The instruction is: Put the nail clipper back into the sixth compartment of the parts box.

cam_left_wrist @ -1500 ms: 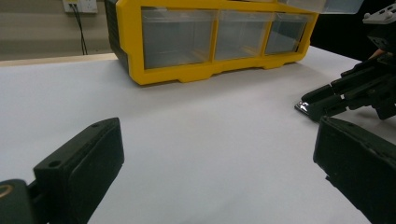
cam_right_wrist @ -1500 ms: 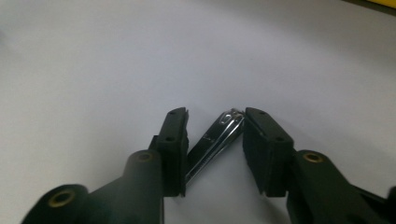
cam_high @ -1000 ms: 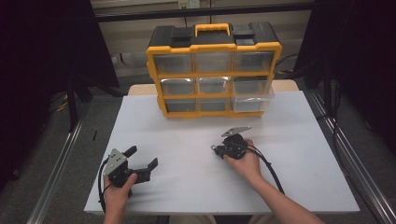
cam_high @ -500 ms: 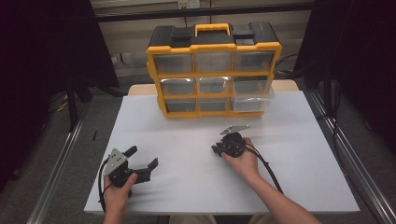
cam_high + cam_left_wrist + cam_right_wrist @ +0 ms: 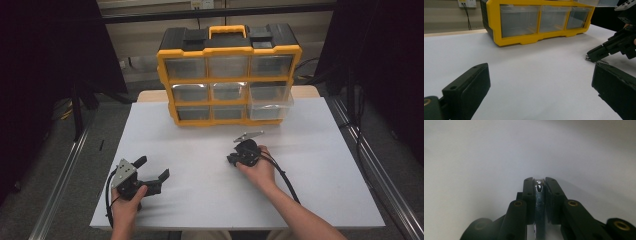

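My right gripper [image 5: 231, 161] tips down onto the white table [image 5: 320, 165] in front of a yellow and black drawer organizer [image 5: 227, 75]. In the right gripper view its jaws have just been closing, and my right gripper [image 5: 539, 180] is shut on a thin shiny metal piece [image 5: 539, 202] seen edge on. The left gripper view shows that gripper's tip [image 5: 589, 57] touching the table with a bit of metal [image 5: 602, 61] under it. My left gripper [image 5: 152, 168] rests open at the near left, and nothing lies between its wide-apart pads [image 5: 471, 82].
The organizer's bottom right clear drawer [image 5: 270, 105] is pulled out over the table. A cable [image 5: 282, 177] trails from the right gripper along the forearm. Metal rails [image 5: 65, 175] run along both sides of the table.
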Demonstrator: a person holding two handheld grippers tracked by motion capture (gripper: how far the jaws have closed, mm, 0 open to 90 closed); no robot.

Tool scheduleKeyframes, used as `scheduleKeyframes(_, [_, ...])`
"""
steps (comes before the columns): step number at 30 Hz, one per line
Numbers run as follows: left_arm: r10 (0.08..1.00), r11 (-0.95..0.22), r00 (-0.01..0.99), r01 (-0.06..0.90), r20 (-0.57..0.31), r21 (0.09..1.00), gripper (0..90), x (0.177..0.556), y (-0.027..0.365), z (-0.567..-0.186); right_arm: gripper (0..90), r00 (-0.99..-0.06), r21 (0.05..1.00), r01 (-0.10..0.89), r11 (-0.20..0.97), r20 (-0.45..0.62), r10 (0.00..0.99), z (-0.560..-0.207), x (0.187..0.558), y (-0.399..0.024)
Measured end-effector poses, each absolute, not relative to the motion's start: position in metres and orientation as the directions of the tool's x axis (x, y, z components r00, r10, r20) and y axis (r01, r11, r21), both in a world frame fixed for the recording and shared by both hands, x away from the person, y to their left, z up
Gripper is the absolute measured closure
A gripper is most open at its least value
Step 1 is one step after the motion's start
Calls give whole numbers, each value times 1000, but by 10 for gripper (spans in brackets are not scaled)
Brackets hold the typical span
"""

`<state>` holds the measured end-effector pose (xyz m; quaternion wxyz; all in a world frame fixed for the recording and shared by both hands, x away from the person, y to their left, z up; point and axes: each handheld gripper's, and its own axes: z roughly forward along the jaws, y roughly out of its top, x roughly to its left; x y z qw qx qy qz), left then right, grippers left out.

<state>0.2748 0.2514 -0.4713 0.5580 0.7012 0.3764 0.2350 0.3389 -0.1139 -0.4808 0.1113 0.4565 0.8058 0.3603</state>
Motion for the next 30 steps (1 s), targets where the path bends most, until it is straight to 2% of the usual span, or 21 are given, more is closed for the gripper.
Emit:
scheduleKeyframes(2, [792, -97, 605, 264, -86, 959, 19, 275, 252, -471, 806, -549, 651, 686, 325, 171, 818, -477, 336, -115])
scheduleKeyframes(11, [792, -95, 604, 263, -87, 960, 19, 275, 251, -471, 819, -561, 667, 688, 285, 241, 792, -453, 335, -133])
scheduleKeyframes(30, [793, -93, 602, 265, -89, 960, 19, 275, 252, -471, 821, -557, 652, 708, 272, 278, 783, -438, 335, -143])
